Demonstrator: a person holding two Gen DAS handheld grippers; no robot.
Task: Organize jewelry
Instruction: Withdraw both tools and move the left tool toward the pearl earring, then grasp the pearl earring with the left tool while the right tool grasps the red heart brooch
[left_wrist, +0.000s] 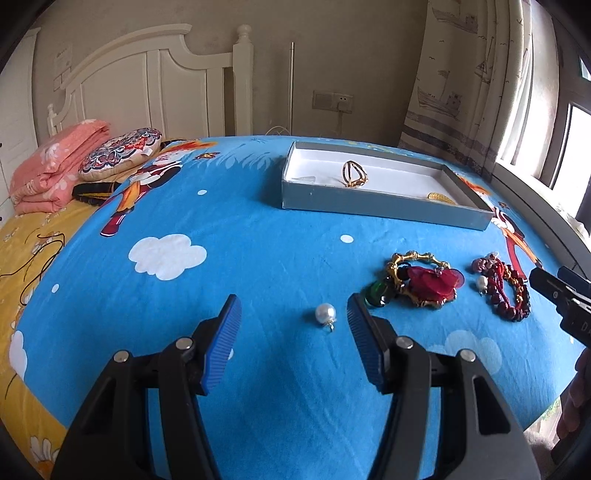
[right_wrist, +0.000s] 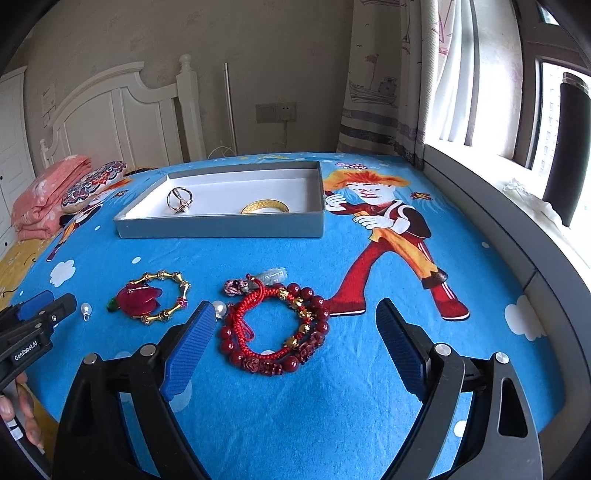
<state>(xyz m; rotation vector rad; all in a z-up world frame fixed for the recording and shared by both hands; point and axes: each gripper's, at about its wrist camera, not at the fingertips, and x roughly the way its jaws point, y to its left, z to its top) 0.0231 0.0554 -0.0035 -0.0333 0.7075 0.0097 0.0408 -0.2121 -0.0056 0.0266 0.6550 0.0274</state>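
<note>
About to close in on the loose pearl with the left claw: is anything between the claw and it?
Nothing visible. The pearl lies alone on the blue bedsheet, just ahead of the open left claw. The gold bracelet with the red flower sits off to its right, apart.

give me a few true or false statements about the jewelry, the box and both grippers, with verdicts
1. The shallow grey cardboard box already holds a gold wire ring and a flat gold bangle. True.
2. The left gripper is clamped on the loose white pearl pendant. False: its jaws stand open and the pearl lies untouched between them.
3. The red bead and cord bracelets lie on the blue cartoon bedsheet between the right gripper's open jaws. True.
4. The gold bamboo-link bracelet with a red flower charm sits inside the box. False: it lies on the sheet, in front of the box.
</note>
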